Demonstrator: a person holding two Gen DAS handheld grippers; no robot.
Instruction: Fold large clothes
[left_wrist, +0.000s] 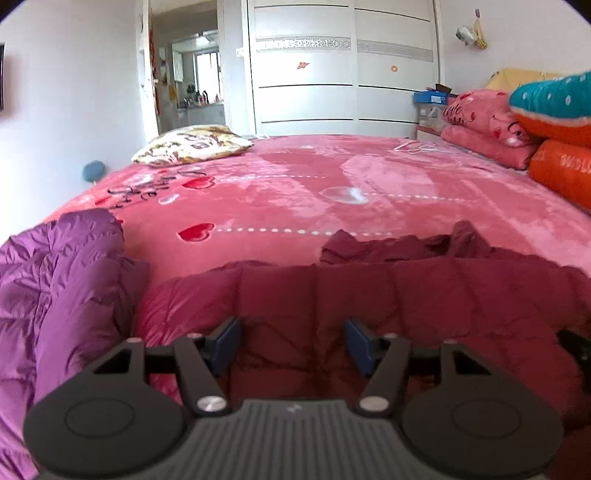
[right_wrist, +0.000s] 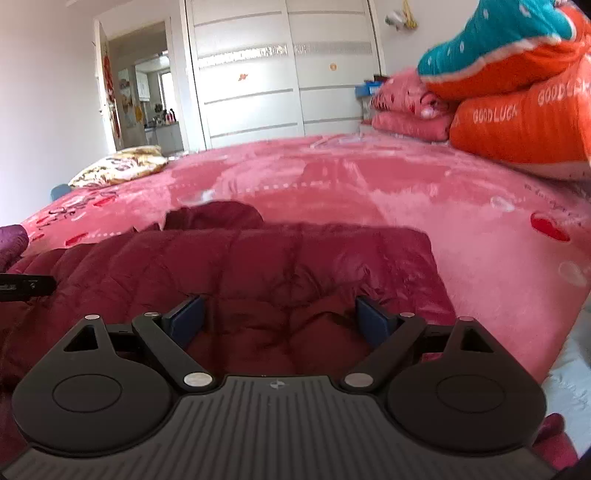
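A dark red quilted down jacket (left_wrist: 388, 295) lies spread on the pink bed, its near edge right under both grippers; it also fills the right wrist view (right_wrist: 258, 266). My left gripper (left_wrist: 291, 343) is open, its blue pads just above the jacket's left part, holding nothing. My right gripper (right_wrist: 280, 319) is open over the jacket's right part, holding nothing. The left gripper's edge shows at the left of the right wrist view (right_wrist: 26, 286). A purple down jacket (left_wrist: 55, 295) lies crumpled to the left.
The pink heart-print blanket (left_wrist: 314, 184) covers the bed. A floral pillow (left_wrist: 192, 144) lies at the far left. Stacked pink, orange and teal quilts (right_wrist: 517, 110) stand at the right. A white wardrobe (left_wrist: 343, 66) and an open doorway (left_wrist: 184, 74) are beyond the bed.
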